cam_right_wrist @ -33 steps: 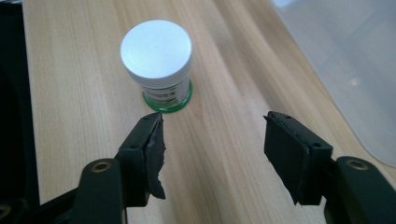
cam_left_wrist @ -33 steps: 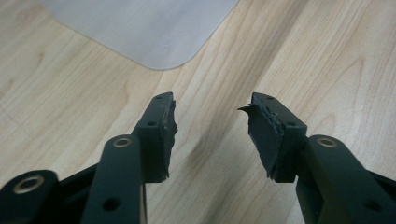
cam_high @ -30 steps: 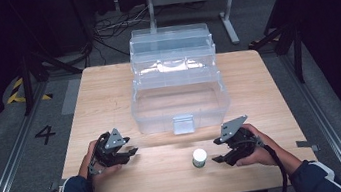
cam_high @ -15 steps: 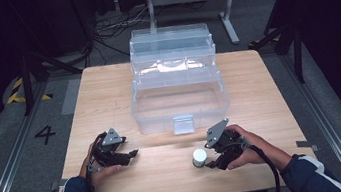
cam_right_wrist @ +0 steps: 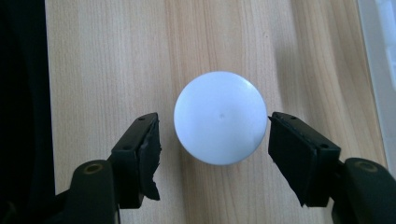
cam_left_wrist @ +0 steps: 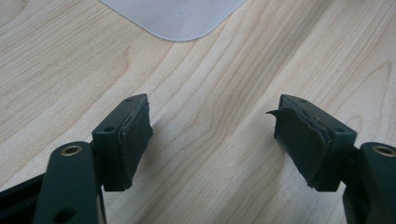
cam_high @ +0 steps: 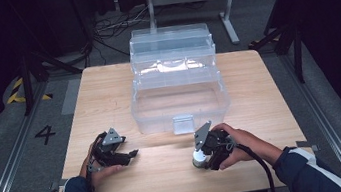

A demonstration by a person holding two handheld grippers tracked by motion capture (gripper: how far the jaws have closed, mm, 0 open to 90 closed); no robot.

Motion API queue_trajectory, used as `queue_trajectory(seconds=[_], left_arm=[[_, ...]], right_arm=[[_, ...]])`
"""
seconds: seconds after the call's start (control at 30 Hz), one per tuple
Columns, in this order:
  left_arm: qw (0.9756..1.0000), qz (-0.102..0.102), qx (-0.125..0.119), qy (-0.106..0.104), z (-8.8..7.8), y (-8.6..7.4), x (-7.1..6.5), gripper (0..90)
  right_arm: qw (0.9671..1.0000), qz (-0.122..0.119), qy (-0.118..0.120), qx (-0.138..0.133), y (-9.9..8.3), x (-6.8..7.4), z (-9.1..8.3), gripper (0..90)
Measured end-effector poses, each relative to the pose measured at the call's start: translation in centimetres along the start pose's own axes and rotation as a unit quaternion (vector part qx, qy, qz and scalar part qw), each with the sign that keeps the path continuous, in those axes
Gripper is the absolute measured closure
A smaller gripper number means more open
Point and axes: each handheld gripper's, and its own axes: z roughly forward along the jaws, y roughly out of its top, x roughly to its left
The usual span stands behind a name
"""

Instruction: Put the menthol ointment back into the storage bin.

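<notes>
While the right gripper [cam_right_wrist: 212,135] hangs over it, white ball [cam_right_wrist: 219,116] between parted jaws, unpinched, on table [cam_right_wrist: 116,56].

One camera hangs high at the table's [cam_high: 107,89] near edge, looking forward and down. Two more ride the grippers, close over the wood; all share that tabletop.

R gripper [cam_high: 199,160] has shifted left across the table from its earlier spot at the right edge, and now sits over the white ball [cam_high: 198,162], w/ the ball between its jaws; in the right gripper view the ball [cam_right_wrist: 219,117] sits in the gap, right pad at or very near its edge, left pad clear. L gripper [cam_high: 134,154] jaws have just been opening, w/ nothing between them, and now stand wide over bare wood.
</notes>
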Motion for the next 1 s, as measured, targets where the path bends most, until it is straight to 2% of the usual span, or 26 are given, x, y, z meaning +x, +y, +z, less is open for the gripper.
queue_trajectory(seconds=[0.07, 0.13, 0.3, 0.47, 0.77, 1.0], left_arm=[[1.0000, 0.000, 0.000, 0.000, 0.0, 0.0, 0.0, 27.4], [1.0000, 0.000, 0.000, 0.000, 0.0, 0.0, 0.0, 27.3], [1.0000, 0.000, 0.000, 0.000, 0.0, 0.0, 0.0, 27.3], [1.0000, 0.001, 0.000, 0.000, 0.0, 0.0, 0.0, 27.4], [1.0000, 0.001, 0.000, -0.001, 0.0, 0.0, 0.0, 27.3], [1.0000, 0.001, 0.000, -0.001, 0.0, 0.0, 0.0, 27.3]], right_arm=[[0.9999, -0.007, 0.003, 0.010, 0.3, -0.2, 0.1, 35.0], [1.0000, -0.003, 0.001, 0.008, 0.4, -0.1, 0.2, 35.2], [0.9998, -0.004, 0.001, 0.022, 1.0, -0.4, 0.5, 36.3], [0.9993, -0.014, 0.000, 0.036, 1.5, -0.6, 0.8, 38.5], [0.9991, -0.018, 0.007, 0.037, 1.7, -0.7, 1.3, 41.1], [0.9989, -0.025, 0.016, 0.037, 1.7, -0.5, 1.3, 50.3]])
